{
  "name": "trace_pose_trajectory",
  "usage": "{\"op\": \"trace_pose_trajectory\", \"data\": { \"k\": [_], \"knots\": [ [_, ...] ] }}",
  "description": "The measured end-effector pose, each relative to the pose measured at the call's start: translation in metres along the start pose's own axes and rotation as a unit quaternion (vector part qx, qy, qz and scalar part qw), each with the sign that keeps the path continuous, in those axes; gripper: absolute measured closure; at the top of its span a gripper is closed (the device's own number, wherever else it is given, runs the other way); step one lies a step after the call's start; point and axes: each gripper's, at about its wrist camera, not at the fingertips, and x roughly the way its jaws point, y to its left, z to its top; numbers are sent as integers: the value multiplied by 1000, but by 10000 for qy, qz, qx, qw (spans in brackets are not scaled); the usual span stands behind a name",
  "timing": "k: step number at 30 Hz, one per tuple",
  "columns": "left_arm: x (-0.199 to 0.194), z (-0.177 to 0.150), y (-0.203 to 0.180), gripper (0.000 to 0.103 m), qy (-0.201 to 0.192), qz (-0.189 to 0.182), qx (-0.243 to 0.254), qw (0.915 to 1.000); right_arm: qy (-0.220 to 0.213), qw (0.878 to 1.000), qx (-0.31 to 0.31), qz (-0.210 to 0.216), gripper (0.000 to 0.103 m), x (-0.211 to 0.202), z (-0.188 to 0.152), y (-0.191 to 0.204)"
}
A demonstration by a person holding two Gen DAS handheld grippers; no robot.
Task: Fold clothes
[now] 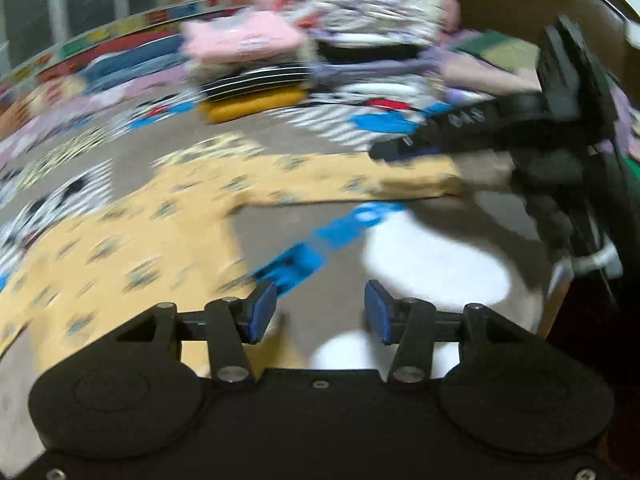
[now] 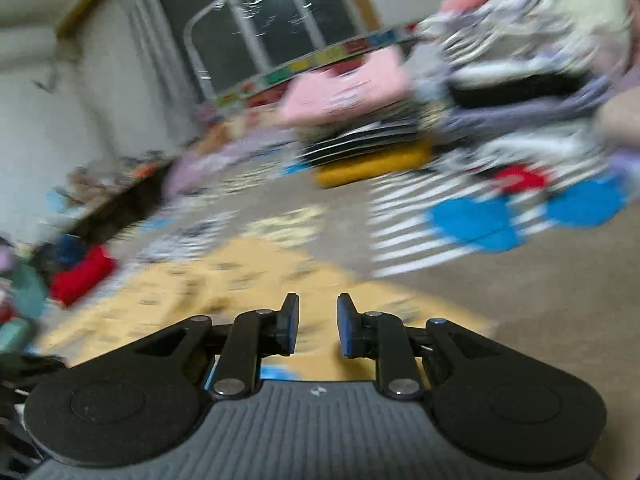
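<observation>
From your left wrist camera, the yellow printed garment [image 1: 132,236] lies flat on the grey floor [image 1: 256,232], one long narrow part reaching right toward your right gripper [image 1: 384,151], whose jaws can't be read here. Your left gripper [image 1: 320,312] hangs with jaws wide, holding nothing. Motion blur smears the print.

From your right wrist camera, the garment [image 2: 224,280] spreads ahead and left, its near edge hidden behind the right gripper [image 2: 318,330], jaws narrowly apart and empty. The stack of folded clothes [image 2: 360,120] beyond is blurred.
</observation>
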Motion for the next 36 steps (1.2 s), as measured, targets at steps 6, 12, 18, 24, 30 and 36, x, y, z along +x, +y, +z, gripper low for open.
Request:
{"op": "trace_pose_trajectory", "data": {
  "k": [6, 12, 18, 24, 30, 36],
  "knots": [
    [-54, -48, 85, 55, -64, 868, -1993, 9761, 934, 9870, 844, 1003, 76, 46, -27, 37],
    [-85, -109, 125, 55, -147, 735, -3758, 9237, 1499, 9737, 1279, 1142, 66, 64, -57, 63],
    [-89, -131, 139, 59, -572, 232, -4594, 8861, 1337, 9745, 1578, 871, 75, 48, -75, 69],
    [-80, -130, 145, 82, -573, 210, -4696, 8808, 1150, 9806, 1414, 723, 75, 43, -94, 90],
    [-74, -128, 151, 101, -604, 171, -4792, 8755, 980, 9799, 1588, 703, 97, 46, -96, 87],
    [-88, -127, 161, 101, -847, 243, -4795, 8731, 510, 9816, 1733, 621, 98, 17, -83, 75]
  ]
}}
